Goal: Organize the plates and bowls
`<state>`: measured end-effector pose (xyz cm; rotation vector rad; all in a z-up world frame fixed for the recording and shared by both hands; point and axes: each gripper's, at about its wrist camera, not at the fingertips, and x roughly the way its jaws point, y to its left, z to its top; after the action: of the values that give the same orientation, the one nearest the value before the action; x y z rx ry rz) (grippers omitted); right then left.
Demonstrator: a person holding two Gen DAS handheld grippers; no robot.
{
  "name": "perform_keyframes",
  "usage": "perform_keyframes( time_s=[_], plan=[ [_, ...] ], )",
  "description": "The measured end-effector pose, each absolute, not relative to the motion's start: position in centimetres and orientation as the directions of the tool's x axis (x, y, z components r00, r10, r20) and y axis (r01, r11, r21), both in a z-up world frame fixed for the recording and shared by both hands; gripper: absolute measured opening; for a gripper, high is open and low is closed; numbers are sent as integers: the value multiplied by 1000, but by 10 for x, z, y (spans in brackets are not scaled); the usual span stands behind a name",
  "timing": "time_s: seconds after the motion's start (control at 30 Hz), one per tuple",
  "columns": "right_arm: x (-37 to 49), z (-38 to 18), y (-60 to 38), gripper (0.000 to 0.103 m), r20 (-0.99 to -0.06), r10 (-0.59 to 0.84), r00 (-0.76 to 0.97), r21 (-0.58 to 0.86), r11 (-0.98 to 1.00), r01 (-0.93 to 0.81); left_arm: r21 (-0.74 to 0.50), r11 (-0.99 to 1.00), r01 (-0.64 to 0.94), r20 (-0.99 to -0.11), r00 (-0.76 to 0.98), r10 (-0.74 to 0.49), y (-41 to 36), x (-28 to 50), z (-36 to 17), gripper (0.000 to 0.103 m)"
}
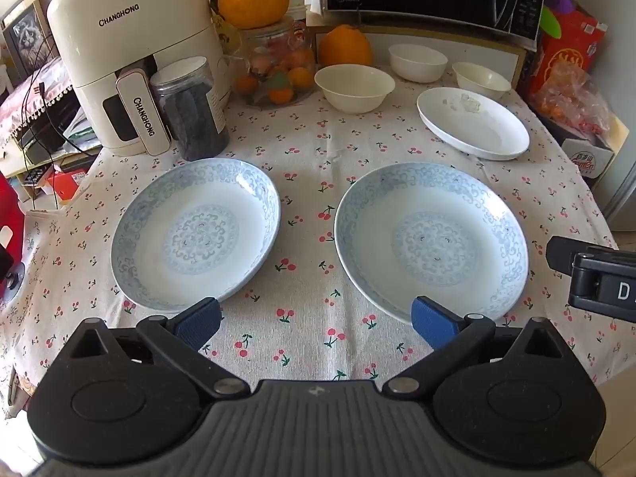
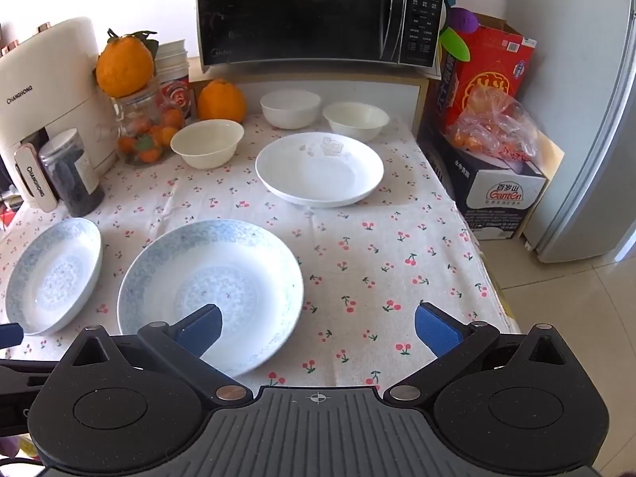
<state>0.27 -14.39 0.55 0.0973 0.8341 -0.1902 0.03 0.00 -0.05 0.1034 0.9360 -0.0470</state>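
Two blue-patterned plates lie on the cherry-print tablecloth: the left plate (image 1: 196, 232) (image 2: 53, 276) and the right plate (image 1: 431, 240) (image 2: 210, 290). A plain white plate (image 1: 473, 123) (image 2: 320, 169) sits farther back. Three white bowls stand behind it: one on the left (image 1: 353, 87) (image 2: 206, 143), one in the middle (image 1: 417, 61) (image 2: 290, 108), one on the right (image 1: 481, 78) (image 2: 355, 120). My left gripper (image 1: 316, 322) hangs open above the cloth between the two patterned plates, holding nothing. Open as well, my right gripper (image 2: 318, 328) hovers over the right patterned plate's near right edge, empty.
An air fryer (image 1: 131, 63), a dark jar (image 1: 190, 109) and a glass jar of fruit (image 1: 278, 67) crowd the back left. A microwave (image 2: 318, 12) sits on a shelf behind the bowls. Boxes and a bag (image 2: 493, 127) stand off the table's right edge (image 2: 481, 262).
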Motion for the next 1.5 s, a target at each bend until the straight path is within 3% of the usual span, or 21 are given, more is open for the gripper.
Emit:
perform_keyframes(
  time_s=[1.5],
  plan=[
    [4, -2, -139, 103, -774, -121, 621, -6, 983, 185, 47, 996, 70, -816, 578, -2, 4, 4, -2, 103]
  ],
)
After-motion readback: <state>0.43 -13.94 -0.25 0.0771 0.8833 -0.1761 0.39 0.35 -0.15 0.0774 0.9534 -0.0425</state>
